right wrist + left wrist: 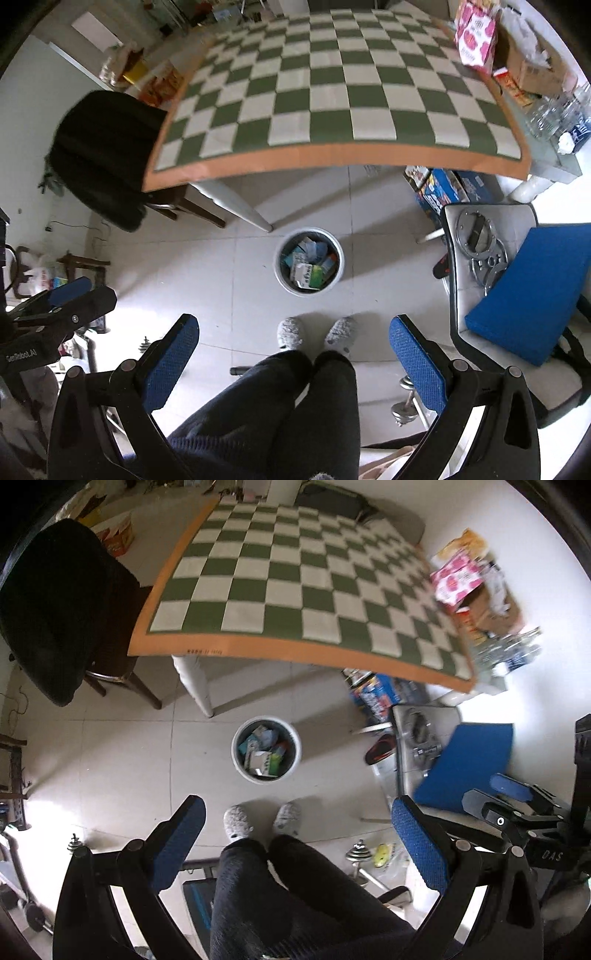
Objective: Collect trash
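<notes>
Grippers first: we find the left gripper point(299, 849) and the right gripper point(293, 363) both spread wide with nothing between their blue pads, held high over the person's knees and pointing down at the floor. Trash is already gathered in the white bin point(240, 764), which stands on the tiles just ahead of the person's slippers point(238, 821) and near the leg of the table point(236, 648). We see the checkered cloth bare across its middle; boxes and wrappers, a pink carton point(474, 35) among them, crowd its far right edge. We judge the collecting largely done or between pickups. Any next move calls for reaching to that cluttered edge, if those items count as trash.
</notes>
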The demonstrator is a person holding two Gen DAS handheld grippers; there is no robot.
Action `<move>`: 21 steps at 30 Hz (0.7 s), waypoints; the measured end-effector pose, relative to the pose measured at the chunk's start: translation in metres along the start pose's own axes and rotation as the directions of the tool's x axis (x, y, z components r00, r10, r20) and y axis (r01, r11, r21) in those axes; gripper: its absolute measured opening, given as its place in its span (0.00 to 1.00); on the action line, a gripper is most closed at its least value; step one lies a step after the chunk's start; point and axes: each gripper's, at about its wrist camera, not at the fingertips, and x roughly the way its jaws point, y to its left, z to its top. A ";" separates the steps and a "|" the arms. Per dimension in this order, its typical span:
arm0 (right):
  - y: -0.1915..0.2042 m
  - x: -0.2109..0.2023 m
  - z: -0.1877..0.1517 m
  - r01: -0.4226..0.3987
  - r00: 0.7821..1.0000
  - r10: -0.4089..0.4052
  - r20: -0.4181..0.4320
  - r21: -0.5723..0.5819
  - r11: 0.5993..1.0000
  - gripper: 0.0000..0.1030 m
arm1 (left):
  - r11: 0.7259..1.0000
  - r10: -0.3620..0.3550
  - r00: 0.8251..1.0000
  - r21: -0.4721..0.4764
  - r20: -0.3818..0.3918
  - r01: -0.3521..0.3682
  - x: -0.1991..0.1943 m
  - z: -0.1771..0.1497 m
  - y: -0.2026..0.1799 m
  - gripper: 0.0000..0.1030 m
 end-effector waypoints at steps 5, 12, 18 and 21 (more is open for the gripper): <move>0.009 -0.045 -0.006 -0.054 0.998 0.054 0.033 -0.016 0.998 1.00 | 0.999 -0.050 0.998 0.001 0.032 0.050 -0.036 -0.004 -0.005 1.00; 0.022 -0.082 -0.011 -0.115 0.993 0.117 0.032 -0.050 0.992 1.00 | 0.995 -0.101 0.992 0.012 0.076 0.101 -0.073 -0.009 -0.012 1.00; 0.032 -0.098 -0.013 -0.132 0.990 0.135 0.035 -0.071 0.989 1.00 | 0.994 -0.109 0.989 0.019 0.097 0.107 -0.086 -0.012 -0.010 1.00; 0.035 -0.101 -0.013 -0.136 0.990 0.139 0.036 -0.077 0.988 1.00 | 0.994 -0.109 0.989 0.019 0.099 0.108 -0.088 -0.014 -0.009 1.00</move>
